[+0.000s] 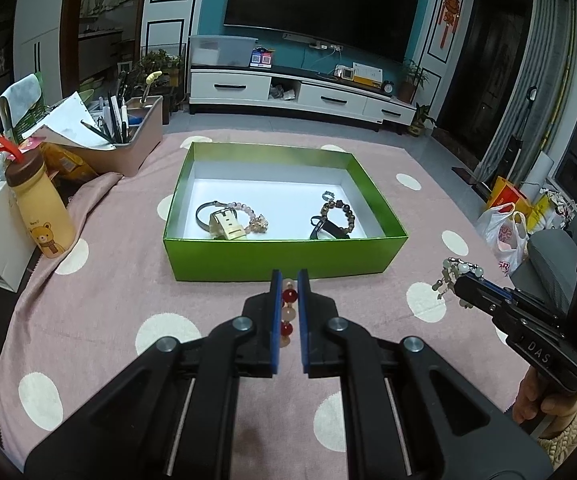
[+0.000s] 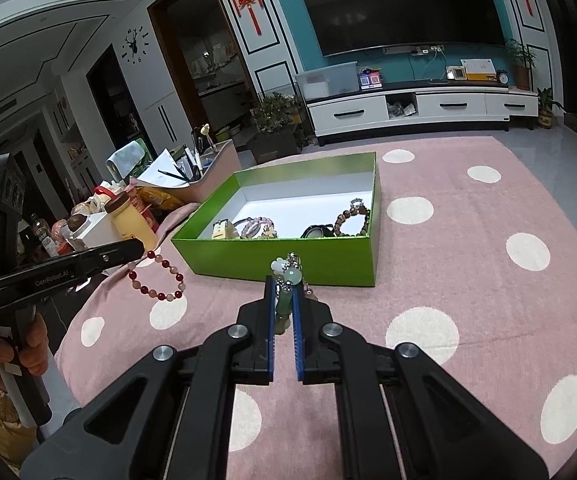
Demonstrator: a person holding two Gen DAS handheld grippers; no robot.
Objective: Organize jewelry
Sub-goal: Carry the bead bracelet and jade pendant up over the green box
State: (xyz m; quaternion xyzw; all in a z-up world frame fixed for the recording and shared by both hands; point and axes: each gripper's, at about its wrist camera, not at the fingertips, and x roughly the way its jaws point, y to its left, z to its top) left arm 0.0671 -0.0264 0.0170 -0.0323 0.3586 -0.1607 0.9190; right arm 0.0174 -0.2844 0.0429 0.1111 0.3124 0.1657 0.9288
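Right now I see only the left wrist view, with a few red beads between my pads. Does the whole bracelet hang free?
Observer: Yes. In the right wrist view the red bracelet hangs as a full open loop from the left gripper. I cannot tell whether it touches the cloth.
Operator: How does the right gripper hold its piece?
Observer: The right gripper is shut on the green bracelet. Its beads sit between the pads, and a white charm sticks out past the tips.
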